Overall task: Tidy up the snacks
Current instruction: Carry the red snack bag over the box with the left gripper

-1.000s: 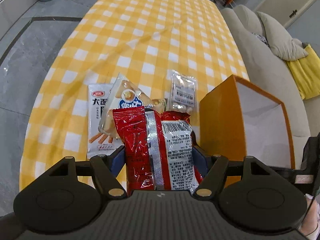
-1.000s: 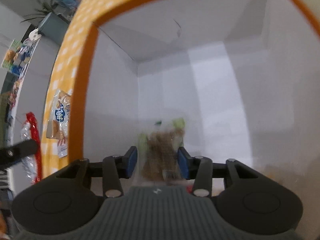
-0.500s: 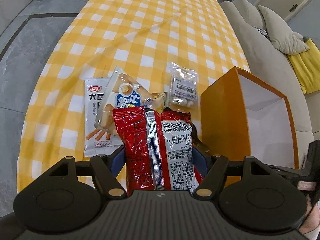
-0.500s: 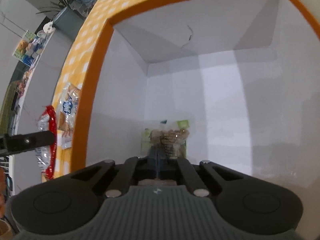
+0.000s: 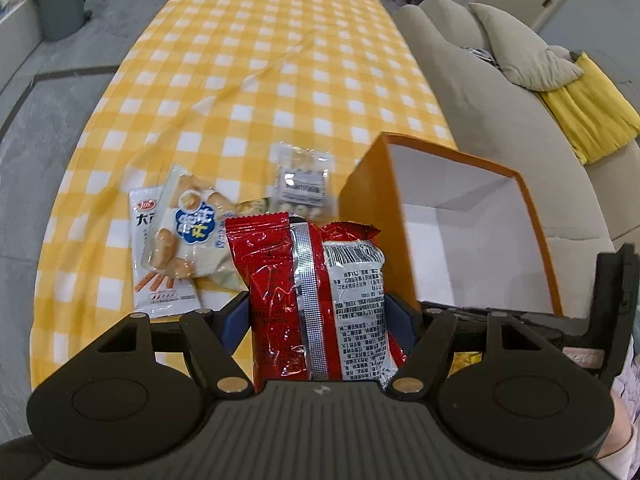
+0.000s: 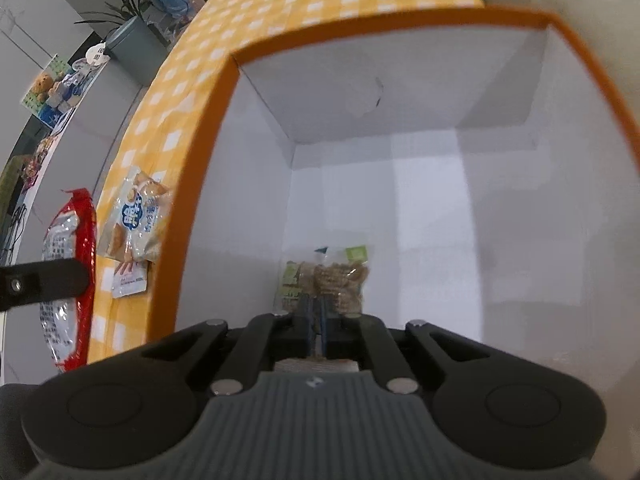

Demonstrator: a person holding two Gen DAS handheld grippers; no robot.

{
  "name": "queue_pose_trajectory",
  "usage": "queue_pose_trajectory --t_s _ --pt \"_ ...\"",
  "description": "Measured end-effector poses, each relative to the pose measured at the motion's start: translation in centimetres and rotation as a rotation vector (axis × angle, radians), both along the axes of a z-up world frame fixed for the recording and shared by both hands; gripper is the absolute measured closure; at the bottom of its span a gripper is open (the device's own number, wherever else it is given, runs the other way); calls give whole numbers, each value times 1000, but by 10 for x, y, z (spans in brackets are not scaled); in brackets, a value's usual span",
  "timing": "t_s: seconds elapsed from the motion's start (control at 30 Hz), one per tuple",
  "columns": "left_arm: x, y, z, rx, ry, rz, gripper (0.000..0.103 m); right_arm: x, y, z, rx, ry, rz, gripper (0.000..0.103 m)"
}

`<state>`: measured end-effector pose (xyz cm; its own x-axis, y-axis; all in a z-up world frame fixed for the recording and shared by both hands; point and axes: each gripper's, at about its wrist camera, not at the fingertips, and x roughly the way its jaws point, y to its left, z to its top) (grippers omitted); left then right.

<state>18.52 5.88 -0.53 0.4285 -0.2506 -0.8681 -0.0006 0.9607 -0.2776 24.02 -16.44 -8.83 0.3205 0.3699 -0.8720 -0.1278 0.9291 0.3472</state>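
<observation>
On the left of the checked tabletop [image 5: 224,80] lie a white breadstick packet [image 5: 154,292] and, partly on top of it, a clear biscuit bag [image 5: 188,232], with a small clear pouch [image 5: 304,184] farther off. Just right of them, the left hand-held gripper [image 5: 318,312] pinches a red snack bag [image 5: 312,292] upright between widely set pads, beside the orange box [image 5: 372,216]. To do this well, carry the bag clear over the near rim before letting go. Farthest right, the right hand-held gripper [image 6: 316,324], pressed together and empty, points into the box above a cereal packet [image 6: 328,276] lying on its white floor.
</observation>
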Motion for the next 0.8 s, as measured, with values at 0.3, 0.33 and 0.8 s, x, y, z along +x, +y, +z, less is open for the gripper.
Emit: queue_pose_trajectory --t_s 0.3,0.33,0.8 --pt "-14 -64 49 158 -119 -30 22 -29 -48 52 -22 -123 -75 81" --pt "-14 -73 52 157 -125 -41 22 -31 -55 55 -6 -128 -82 81" --pt "23 -180 -13 150 -39 -123 22 -65 -173 102 161 -256 -230 65"
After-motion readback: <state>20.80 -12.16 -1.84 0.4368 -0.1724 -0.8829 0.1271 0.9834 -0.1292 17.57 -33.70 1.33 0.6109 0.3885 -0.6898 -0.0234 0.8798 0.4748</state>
